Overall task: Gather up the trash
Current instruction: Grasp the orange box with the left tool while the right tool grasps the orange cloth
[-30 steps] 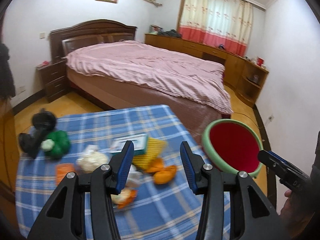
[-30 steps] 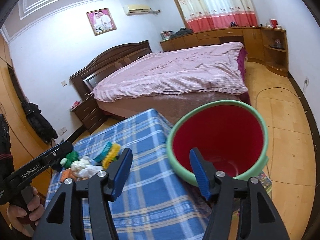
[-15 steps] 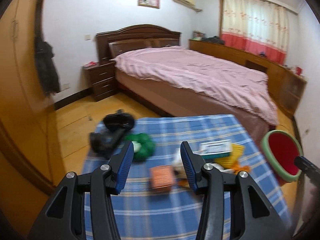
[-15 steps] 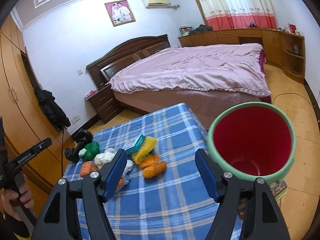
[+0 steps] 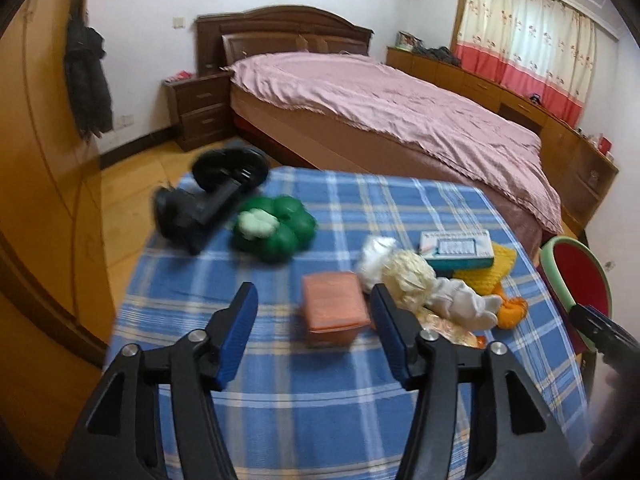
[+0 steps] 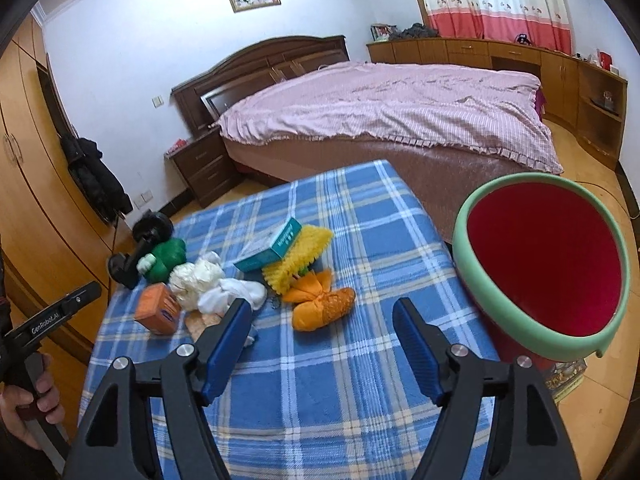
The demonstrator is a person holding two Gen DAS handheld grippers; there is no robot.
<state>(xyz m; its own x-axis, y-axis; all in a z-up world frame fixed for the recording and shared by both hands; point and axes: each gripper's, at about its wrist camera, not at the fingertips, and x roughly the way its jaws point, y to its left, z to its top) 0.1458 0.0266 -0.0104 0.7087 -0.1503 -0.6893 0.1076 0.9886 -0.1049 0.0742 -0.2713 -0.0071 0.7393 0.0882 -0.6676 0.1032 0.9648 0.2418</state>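
Trash lies in a heap on the blue plaid tablecloth [image 5: 320, 408]: an orange box [image 5: 334, 308], crumpled white paper [image 5: 408, 276], a teal carton [image 5: 456, 246] on a yellow brush [image 6: 300, 256], and an orange wrapper [image 6: 320, 304]. My left gripper [image 5: 311, 296] hovers just short of the orange box. Its jaws are opening and the pads touch nothing. My right gripper [image 6: 320, 308] is open and empty above the cloth, facing the orange wrapper. The red bin with a green rim [image 6: 540, 264] stands off the table's right edge.
A green plush toy [image 5: 276, 228] and a black dumbbell [image 5: 212, 196] sit at the table's far left corner. A bed [image 5: 380, 100] stands beyond the table and wooden wardrobes [image 6: 28, 200] line the left side. A hand [image 6: 24, 400] holds the left gripper's handle.
Both grippers swung left and sank toward the table. The left one went from the pile's middle to the orange box and spread its jaws. The right one left the bin and opened wider.
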